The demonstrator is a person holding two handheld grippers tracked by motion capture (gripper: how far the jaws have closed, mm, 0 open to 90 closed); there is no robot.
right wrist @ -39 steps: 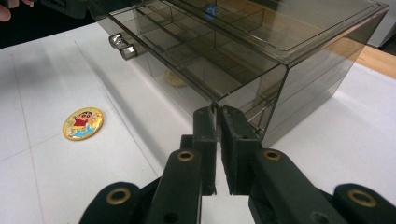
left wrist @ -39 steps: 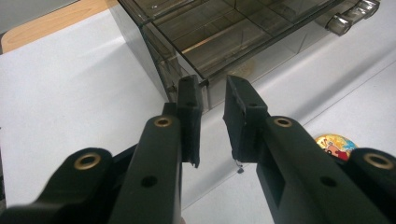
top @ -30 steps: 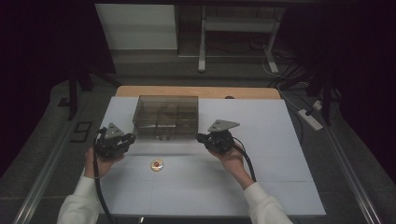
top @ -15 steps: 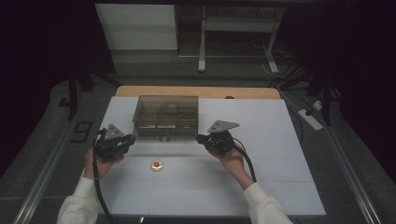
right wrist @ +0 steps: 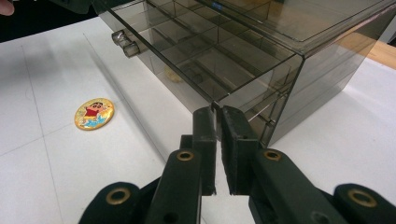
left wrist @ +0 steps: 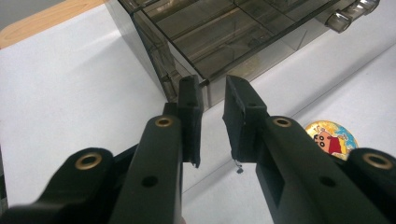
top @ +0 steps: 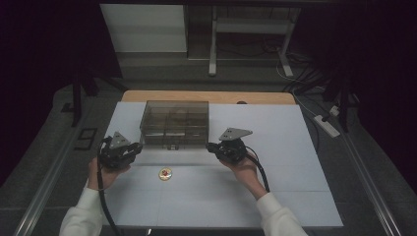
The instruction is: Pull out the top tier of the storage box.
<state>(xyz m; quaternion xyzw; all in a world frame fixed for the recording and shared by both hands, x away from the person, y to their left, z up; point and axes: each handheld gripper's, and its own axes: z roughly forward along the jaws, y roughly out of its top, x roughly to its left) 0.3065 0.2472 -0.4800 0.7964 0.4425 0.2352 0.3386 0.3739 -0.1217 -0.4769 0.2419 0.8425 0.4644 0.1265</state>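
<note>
Two tongs, one box, one badge

High view: one smoky clear box [top: 174, 123] stands on the white table [top: 295, 147]. The left tongs [top: 138, 147] sit just beside its near-left corner and the right tongs [top: 210, 146] just beside its near-right corner, each held in one hand. One round badge [top: 164, 173] lies flat on the table, near the box front and between the two hands.

Left gripper view: the left tongs [left wrist: 212, 95] stand apart, empty, their tips at the box [left wrist: 243, 37] corner. One handle [left wrist: 350, 14] juts from the box front. The badge [left wrist: 331, 137] lies at the right, partly hidden.

Right gripper view: the right tongs [right wrist: 217, 115] are nearly together, a thin gap between them, tips at the front corner edge of the box [right wrist: 261, 51]; whether they pinch it I cannot tell. One handle [right wrist: 123, 41] and one badge [right wrist: 94, 113] show.
</note>
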